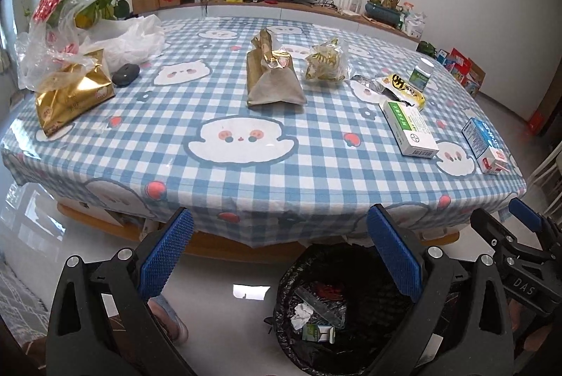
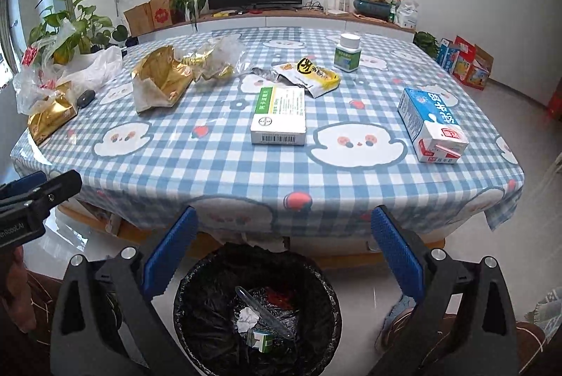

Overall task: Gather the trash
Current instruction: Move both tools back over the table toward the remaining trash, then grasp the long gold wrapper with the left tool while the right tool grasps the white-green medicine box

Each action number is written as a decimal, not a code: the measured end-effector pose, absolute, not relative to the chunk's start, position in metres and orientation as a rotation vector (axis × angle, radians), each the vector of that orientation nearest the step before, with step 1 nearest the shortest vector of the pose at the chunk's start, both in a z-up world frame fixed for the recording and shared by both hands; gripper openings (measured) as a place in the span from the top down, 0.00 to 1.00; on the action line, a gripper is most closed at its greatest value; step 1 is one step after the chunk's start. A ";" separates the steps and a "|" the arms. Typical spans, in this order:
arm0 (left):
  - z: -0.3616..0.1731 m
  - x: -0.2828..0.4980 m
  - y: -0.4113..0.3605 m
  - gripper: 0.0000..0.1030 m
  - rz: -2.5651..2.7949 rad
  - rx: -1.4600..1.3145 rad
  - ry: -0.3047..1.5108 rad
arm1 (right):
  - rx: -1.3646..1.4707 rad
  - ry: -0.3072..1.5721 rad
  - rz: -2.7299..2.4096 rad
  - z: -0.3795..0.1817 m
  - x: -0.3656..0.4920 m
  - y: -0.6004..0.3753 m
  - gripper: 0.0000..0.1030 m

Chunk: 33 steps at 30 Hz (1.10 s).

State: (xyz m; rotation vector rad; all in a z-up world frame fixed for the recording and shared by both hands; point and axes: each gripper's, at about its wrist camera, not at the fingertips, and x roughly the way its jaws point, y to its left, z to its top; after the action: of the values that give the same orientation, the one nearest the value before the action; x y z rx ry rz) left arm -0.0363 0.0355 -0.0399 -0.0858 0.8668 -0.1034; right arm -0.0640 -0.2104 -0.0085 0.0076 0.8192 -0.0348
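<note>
Below the near edge of the table, a bin lined with a black bag stands on the floor and serves as landmark. It already holds crumpled paper, a clear plastic piece and a small green-and-white carton.

Right gripper: jaws wide, nothing between them, poised over the bin mouth. Left gripper: jaws likewise wide and empty, positioned just left of the bin.

Trash not yet collected lies on the table, all beyond the bin:
- green-and-white medicine box, nearest, straight beyond the bin;
- blue milk carton, beyond and to the right, close to the table corner;
- yellow snack wrapper and a white-capped bottle, farther back;
- torn gold bag with crinkled clear wrap, beyond and to the left;
- second gold bag among loose plastic bags, far left.

Assessment: a drop appears complete; the step in hand is the next pick. Recommended: right gripper takes the medicine box across its narrow sides, pads flat, lifting clear before swinging back over the bin. Left gripper should pinch the torn gold bag low on its body, not the loose foil, lest it slip or spill.
</note>
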 end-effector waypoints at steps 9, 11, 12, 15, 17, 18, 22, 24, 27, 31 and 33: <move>-0.035 0.001 0.027 0.06 -0.111 -0.049 0.851 | -0.003 0.790 -0.038 0.001 -0.026 -0.214 0.08; -0.036 0.014 0.029 0.06 -0.103 -0.054 0.857 | -0.012 0.794 -0.040 0.000 -0.014 -0.214 0.08; -0.036 0.020 0.030 0.06 -0.098 -0.055 0.858 | -0.014 0.797 -0.040 -0.002 -0.008 -0.215 0.08; -0.038 0.042 0.031 0.06 -0.086 -0.061 0.871 | -0.014 0.812 -0.037 -0.008 0.009 -0.216 0.08; -0.040 0.056 0.030 0.06 -0.082 -0.064 0.881 | -0.010 0.821 -0.033 -0.012 0.020 -0.216 0.08; -0.041 0.063 0.030 0.06 -0.080 -0.063 0.888 | -0.004 0.825 -0.031 -0.014 0.026 -0.216 0.08; -0.043 0.092 0.027 0.06 -0.072 -0.058 0.896 | -0.007 0.847 -0.034 -0.022 0.046 -0.214 0.08; -0.047 0.108 0.028 0.06 -0.059 -0.073 0.918 | -0.009 0.861 -0.035 -0.027 0.056 -0.213 0.08; -0.051 0.130 0.030 0.06 -0.034 -0.073 0.936 | -0.016 0.889 -0.049 -0.034 0.075 -0.213 0.08; -0.050 0.157 0.029 0.06 -0.006 -0.073 0.948 | -0.015 0.912 -0.060 -0.037 0.097 -0.214 0.08; -0.051 0.168 0.025 0.06 0.005 -0.049 0.957 | -0.003 0.926 -0.057 -0.038 0.106 -0.214 0.08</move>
State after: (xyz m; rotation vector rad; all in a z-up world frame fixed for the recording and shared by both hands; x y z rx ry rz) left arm 0.1681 0.0252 -0.0515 -0.0490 0.9570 0.0048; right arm 0.1056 -0.2144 -0.0383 -0.0033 0.9265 -0.0572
